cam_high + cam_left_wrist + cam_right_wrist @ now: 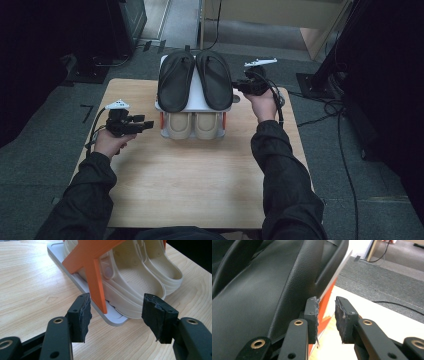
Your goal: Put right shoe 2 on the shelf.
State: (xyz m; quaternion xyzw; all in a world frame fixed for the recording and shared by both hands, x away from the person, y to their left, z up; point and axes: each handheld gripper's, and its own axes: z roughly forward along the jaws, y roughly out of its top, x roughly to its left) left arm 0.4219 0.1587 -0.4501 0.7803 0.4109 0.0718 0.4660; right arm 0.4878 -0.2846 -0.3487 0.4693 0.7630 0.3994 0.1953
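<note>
— Hovering at the right edge of the shoe rack (195, 102), the right gripper (239, 86) is seen beside the right black sandal (215, 80) on the top shelf. Is anything held?

— Nothing is held. In the right gripper view its jaws are parted by a narrow gap, with the rack's thin shelf edge just off the left one and the sandal (262, 297) close alongside. The left gripper (148, 123) is released too, its jaws spread wide at the rack's left front corner, facing the beige clogs (140, 277) on the bottom shelf.

— How is the step best done?

— The sandal's raised side rim should probably be taken, not the shelf edge, so the jaws would need to be widened and lifted slightly before being closed. The rack could be steadied at its orange support (95, 277) by the left gripper, so that nothing is dragged across the table (190, 180).
</note>
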